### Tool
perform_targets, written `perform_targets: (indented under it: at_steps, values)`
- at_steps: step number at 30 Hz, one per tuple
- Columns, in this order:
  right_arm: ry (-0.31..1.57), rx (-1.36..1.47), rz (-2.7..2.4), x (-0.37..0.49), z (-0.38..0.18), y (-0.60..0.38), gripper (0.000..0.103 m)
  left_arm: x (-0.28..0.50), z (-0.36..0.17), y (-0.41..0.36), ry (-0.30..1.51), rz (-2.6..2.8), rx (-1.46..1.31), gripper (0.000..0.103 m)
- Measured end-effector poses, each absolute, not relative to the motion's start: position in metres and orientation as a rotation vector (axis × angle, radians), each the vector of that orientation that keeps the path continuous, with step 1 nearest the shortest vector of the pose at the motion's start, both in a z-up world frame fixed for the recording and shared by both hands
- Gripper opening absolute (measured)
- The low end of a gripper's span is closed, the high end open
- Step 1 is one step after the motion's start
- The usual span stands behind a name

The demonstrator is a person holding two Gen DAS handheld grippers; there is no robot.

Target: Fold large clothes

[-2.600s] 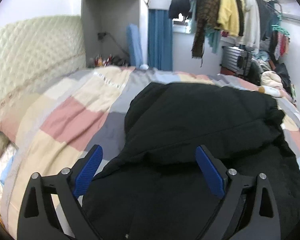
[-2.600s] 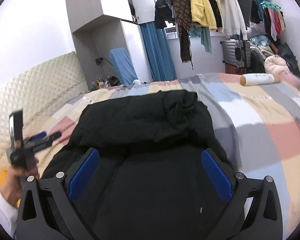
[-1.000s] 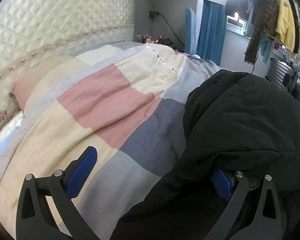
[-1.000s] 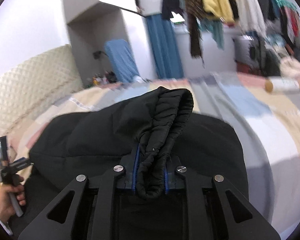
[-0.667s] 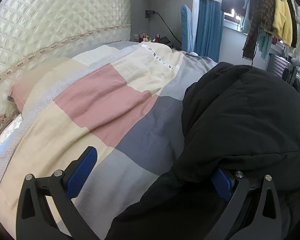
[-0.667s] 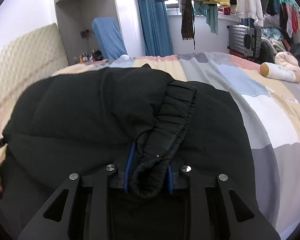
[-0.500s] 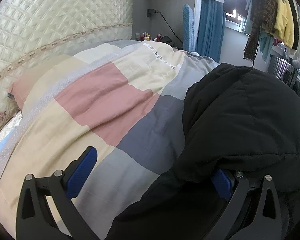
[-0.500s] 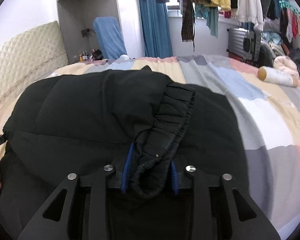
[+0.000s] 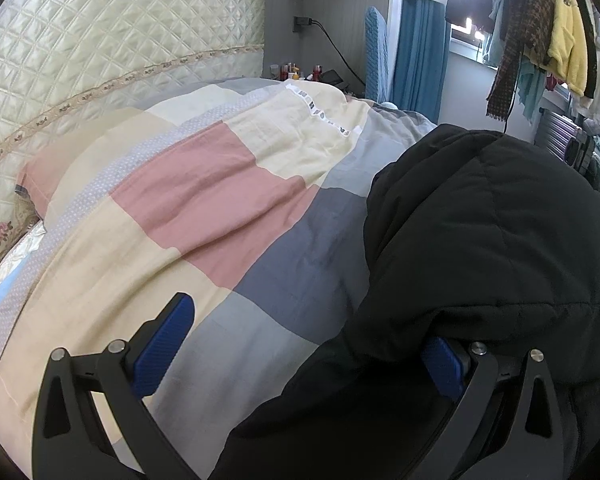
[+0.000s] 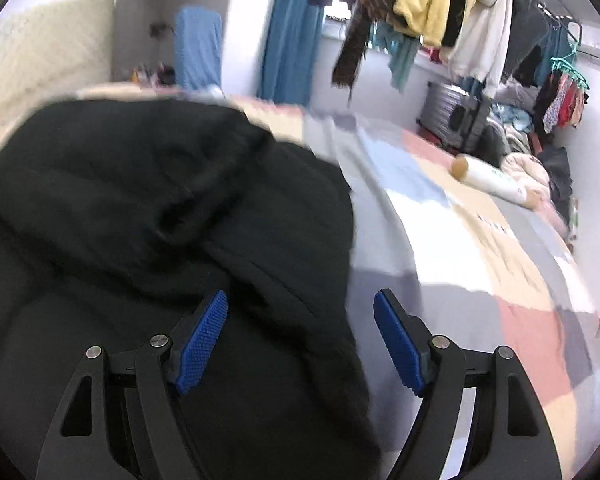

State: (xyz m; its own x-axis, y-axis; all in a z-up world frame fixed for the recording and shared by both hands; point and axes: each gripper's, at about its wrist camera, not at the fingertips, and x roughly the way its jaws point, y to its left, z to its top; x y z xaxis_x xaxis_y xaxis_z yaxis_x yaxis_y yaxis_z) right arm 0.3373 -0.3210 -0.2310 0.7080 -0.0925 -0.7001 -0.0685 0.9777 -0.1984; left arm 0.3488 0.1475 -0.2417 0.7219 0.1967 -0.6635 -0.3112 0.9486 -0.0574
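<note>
Both tongs stand spread over a black padded jacket (image 9: 500,232) that lies bunched on a patchwork duvet (image 9: 204,200). On the right gripper (image 10: 300,340) the jaws have just been opening: the blue pads are parted, and a dark fold of the jacket runs up between them without being pinched, so that tong holds nothing. On the left gripper (image 9: 304,344) the jaws are just as wide — one pad hangs over bare duvet, the other is tucked under the overhanging edge of the jacket, half hidden by it, and no cloth is clamped.

By my reading, a sleeve or flap has been laid across the body and let go, and the fold now needs settling. To do that well, the right tong should lift clear without snagging the ridge of cloth between its pads, since puffy filling springs back and may undo the fold. The next grip is best taken low on a firm edge or hem, both tongs pinching at matching points so the bulk turns over evenly.

Around the bed: a quilted cream headboard (image 9: 100,60) on the left, a blue curtain (image 9: 420,56) by the window, and a rail of hanging clothes (image 10: 440,12), a yellow fleece among them. A pale roll-shaped cushion or bottle (image 10: 492,180) lies on the far right of the duvet, well apart from the jacket — the right wrist view is too blurred to tell which. Nothing crowds the jacket; its own loft is the real hindrance.
</note>
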Motion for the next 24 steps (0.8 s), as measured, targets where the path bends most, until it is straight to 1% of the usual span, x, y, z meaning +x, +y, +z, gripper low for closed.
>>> perform_targets:
  at_steps: [4, 9, 12, 14, 21, 24]
  values:
    - [0.837, -0.222, -0.015, 0.351, -0.251, -0.325, 0.074, 0.349, -0.242, 0.148, 0.713, 0.283, -0.17, 0.103]
    - [0.724, -0.157, -0.017, 0.364, -0.238, -0.329, 0.074, 0.349, -0.243, 0.147, 0.711, 0.284, -0.165, 0.103]
    - [0.646, -0.062, -0.032, 0.368, -0.222, -0.34, 0.074, 0.348, -0.242, 0.149, 0.705, 0.279, -0.168, 0.103]
    - [0.633, -0.016, -0.04, 0.37, -0.219, -0.347, 0.074, 0.348, -0.242, 0.148, 0.7, 0.278, -0.167, 0.103]
    - [0.704, 0.084, -0.083, 0.38, -0.247, -0.374, 0.076, 0.352, -0.248, 0.148, 0.719, 0.274, -0.169, 0.103]
    - [0.723, 0.109, -0.088, 0.375, -0.249, -0.373, 0.076, 0.35, -0.245, 0.146, 0.71, 0.267, -0.168, 0.103]
